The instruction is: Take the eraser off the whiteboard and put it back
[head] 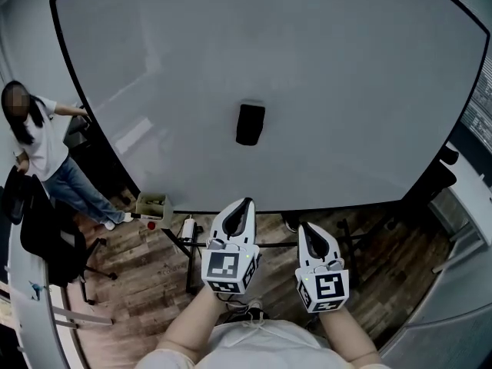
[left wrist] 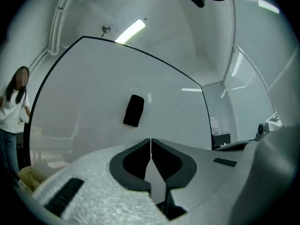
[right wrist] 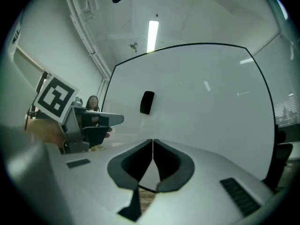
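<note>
A black eraser sticks upright near the middle of the large whiteboard. It shows in the left gripper view and the right gripper view too, well ahead of both jaws. My left gripper and right gripper hang side by side below the board's bottom edge, well short of the eraser. Both pairs of jaws are shut with nothing between them, as seen in the left gripper view and the right gripper view.
A person stands at the board's left edge beside a black chair. A small box and the board's black stand legs sit on the wooden floor. A desk edge runs along the right.
</note>
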Action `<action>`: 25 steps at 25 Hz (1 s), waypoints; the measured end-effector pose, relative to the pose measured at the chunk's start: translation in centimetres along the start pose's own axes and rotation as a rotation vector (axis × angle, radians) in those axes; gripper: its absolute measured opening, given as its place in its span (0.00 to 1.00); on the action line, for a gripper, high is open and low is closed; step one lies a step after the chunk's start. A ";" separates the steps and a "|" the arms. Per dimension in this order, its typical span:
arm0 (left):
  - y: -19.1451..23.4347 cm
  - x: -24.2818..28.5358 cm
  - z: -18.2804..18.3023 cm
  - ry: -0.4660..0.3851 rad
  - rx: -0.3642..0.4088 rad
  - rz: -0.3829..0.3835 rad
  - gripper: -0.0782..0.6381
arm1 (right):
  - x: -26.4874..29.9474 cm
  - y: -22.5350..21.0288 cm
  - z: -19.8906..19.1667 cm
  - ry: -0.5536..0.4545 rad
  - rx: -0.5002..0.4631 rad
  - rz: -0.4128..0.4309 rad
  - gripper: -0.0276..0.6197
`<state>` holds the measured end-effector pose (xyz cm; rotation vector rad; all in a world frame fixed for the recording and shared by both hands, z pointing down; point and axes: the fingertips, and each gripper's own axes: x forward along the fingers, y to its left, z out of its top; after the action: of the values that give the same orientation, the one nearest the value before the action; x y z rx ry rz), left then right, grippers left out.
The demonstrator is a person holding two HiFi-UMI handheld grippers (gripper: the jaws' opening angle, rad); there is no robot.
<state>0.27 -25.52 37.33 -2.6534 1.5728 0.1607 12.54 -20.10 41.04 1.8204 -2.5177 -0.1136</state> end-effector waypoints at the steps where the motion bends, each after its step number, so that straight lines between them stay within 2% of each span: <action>1: 0.3 0.8 0.3 -0.003 0.005 0.000 0.13 | 0.5 -0.2 0.2 -0.002 -0.004 0.001 0.09; 4: 1.4 3.1 1.8 -0.023 0.024 0.006 0.14 | 2.0 -0.7 0.9 -0.010 -0.009 0.003 0.09; 6: 2.2 4.6 2.9 -0.043 0.045 0.016 0.32 | 2.8 -0.8 1.2 -0.014 -0.015 0.006 0.09; 9: 3.3 6.9 4.6 -0.067 0.093 0.047 0.40 | 3.8 -0.9 1.1 -0.011 -0.022 0.014 0.09; 12: 4.3 9.1 6.1 -0.075 0.145 0.072 0.44 | 4.6 -1.1 0.9 -0.003 -0.020 0.016 0.09; 17: 4.5 11.9 6.9 -0.063 0.147 0.050 0.51 | 5.5 -1.5 0.6 0.007 -0.014 0.020 0.09; 25: 6.1 14.2 7.3 -0.058 0.179 0.132 0.54 | 6.7 -1.9 0.3 0.017 -0.011 0.025 0.09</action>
<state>1.23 -40.15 28.46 -2.3912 1.6592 0.0960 12.25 -27.05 40.50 1.7779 -2.5229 -0.1105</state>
